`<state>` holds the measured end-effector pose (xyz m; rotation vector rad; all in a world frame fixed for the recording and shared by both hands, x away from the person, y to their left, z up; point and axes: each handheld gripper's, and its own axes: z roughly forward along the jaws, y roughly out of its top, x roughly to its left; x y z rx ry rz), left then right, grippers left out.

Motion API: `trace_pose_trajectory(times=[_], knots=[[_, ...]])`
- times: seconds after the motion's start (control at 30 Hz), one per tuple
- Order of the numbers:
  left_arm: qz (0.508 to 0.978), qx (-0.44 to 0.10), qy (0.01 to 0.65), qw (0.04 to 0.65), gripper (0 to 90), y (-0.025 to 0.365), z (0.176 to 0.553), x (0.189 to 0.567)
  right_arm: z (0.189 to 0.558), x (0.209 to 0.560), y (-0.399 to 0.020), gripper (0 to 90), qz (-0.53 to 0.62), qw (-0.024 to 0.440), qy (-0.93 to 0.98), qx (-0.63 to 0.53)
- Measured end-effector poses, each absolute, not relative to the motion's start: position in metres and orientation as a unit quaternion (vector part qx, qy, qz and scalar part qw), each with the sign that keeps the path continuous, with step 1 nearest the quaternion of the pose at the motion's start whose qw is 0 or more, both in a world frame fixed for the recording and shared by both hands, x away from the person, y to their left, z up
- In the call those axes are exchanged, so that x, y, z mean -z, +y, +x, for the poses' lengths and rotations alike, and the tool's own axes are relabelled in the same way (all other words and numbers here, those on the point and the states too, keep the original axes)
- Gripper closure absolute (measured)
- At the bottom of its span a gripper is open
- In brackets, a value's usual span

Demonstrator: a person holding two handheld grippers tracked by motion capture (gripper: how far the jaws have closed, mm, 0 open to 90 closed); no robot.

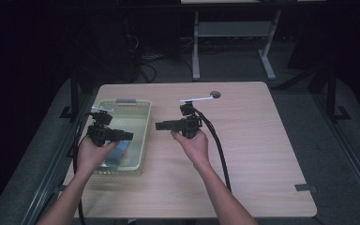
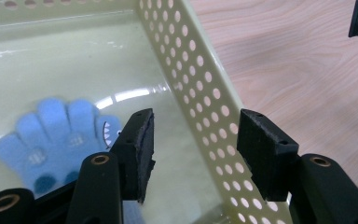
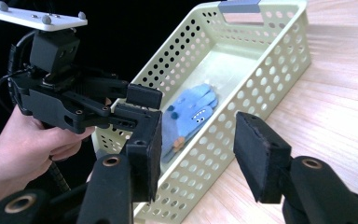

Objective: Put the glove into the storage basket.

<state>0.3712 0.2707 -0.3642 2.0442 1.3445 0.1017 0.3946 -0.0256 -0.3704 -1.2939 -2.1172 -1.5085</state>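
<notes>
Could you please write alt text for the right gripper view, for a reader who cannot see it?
A small blue glove with a toothy face lies on the floor of a pale perforated basket on a wooden table. The right gripper frames it with open, empty jaws, while at the left a hand holds the left gripper above the basket's near end.

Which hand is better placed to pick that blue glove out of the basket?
Left. Its tongs hang open over the basket, straddling its wall with the blue glove just below. The right tongs are outside, over the table.
</notes>
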Motion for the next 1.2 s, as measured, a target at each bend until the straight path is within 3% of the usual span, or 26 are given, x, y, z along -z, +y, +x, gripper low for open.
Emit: trace_pose_trajectory(times=[1.2], knots=[[0.792, -0.024, 0.478, 0.379, 36.8, 0.215, 0.374, 0.357, 0.385, 0.374, -0.106, 45.2, -0.484, 0.101, -0.692, 0.526]])
